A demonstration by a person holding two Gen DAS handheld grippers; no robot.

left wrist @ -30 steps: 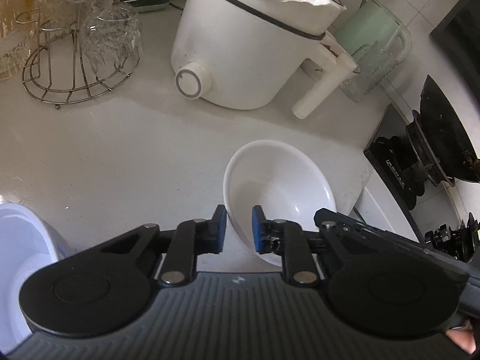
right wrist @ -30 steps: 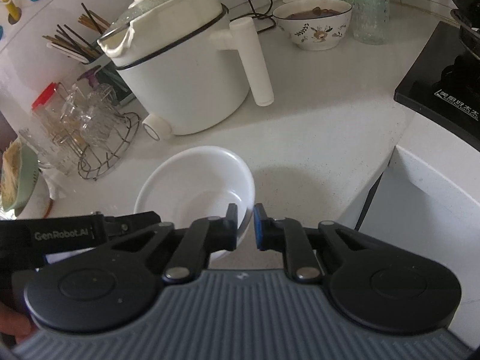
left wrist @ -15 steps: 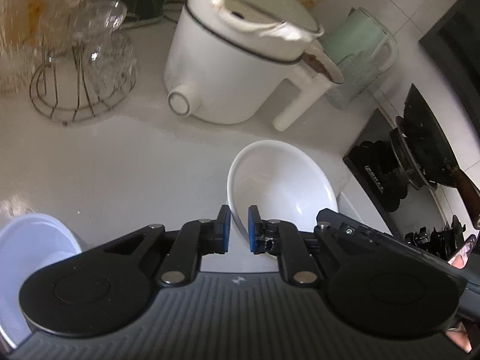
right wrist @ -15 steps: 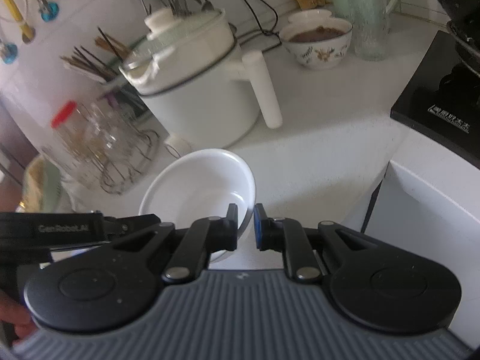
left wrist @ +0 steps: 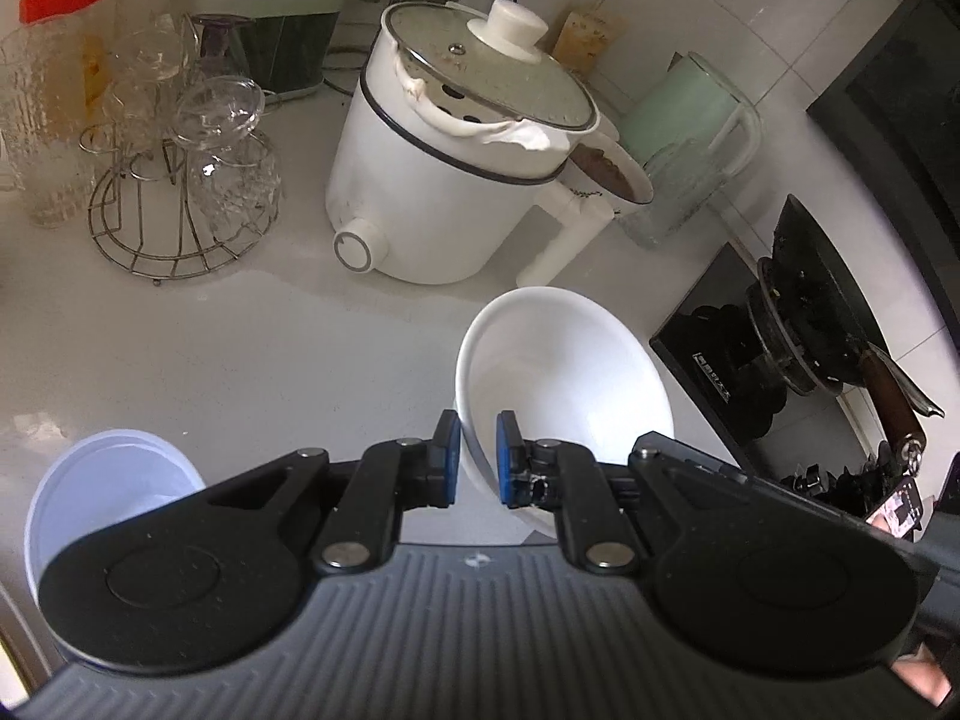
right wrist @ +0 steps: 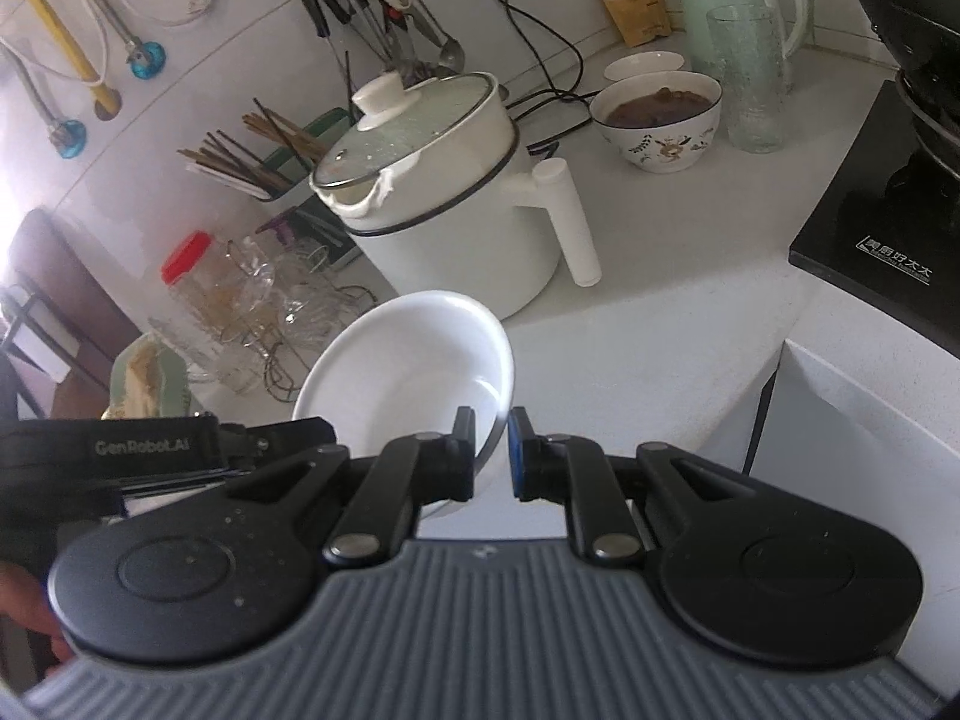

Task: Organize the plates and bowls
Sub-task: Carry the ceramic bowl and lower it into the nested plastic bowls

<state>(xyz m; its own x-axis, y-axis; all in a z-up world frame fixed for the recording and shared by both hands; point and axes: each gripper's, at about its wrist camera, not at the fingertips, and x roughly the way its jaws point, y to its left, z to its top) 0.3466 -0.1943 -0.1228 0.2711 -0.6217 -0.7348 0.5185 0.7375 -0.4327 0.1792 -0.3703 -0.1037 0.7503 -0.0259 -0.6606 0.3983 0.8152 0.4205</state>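
A plain white bowl (left wrist: 564, 372) hangs above the white counter, gripped on both sides. My left gripper (left wrist: 478, 459) is shut on its near left rim, blue pads either side of the wall. My right gripper (right wrist: 492, 456) is shut on the opposite rim of the same bowl (right wrist: 408, 366); the left gripper's body (right wrist: 150, 450) shows at the left of the right wrist view. A second white bowl (left wrist: 108, 480) stands on the counter at the lower left, partly hidden behind the left gripper.
A white electric pot (left wrist: 456, 180) with a glass lid stands behind the bowl. A wire rack of glasses (left wrist: 186, 180) is to the left. A patterned bowl of dark food (right wrist: 660, 114), a glass and a green kettle (right wrist: 738, 6) stand at the back. A black stove (right wrist: 888, 210) is on the right.
Both grippers have lifted the white bowl well above the counter; the view has risen and tilted up to show the pot lid and the wall. The left jaws closed on the rim.
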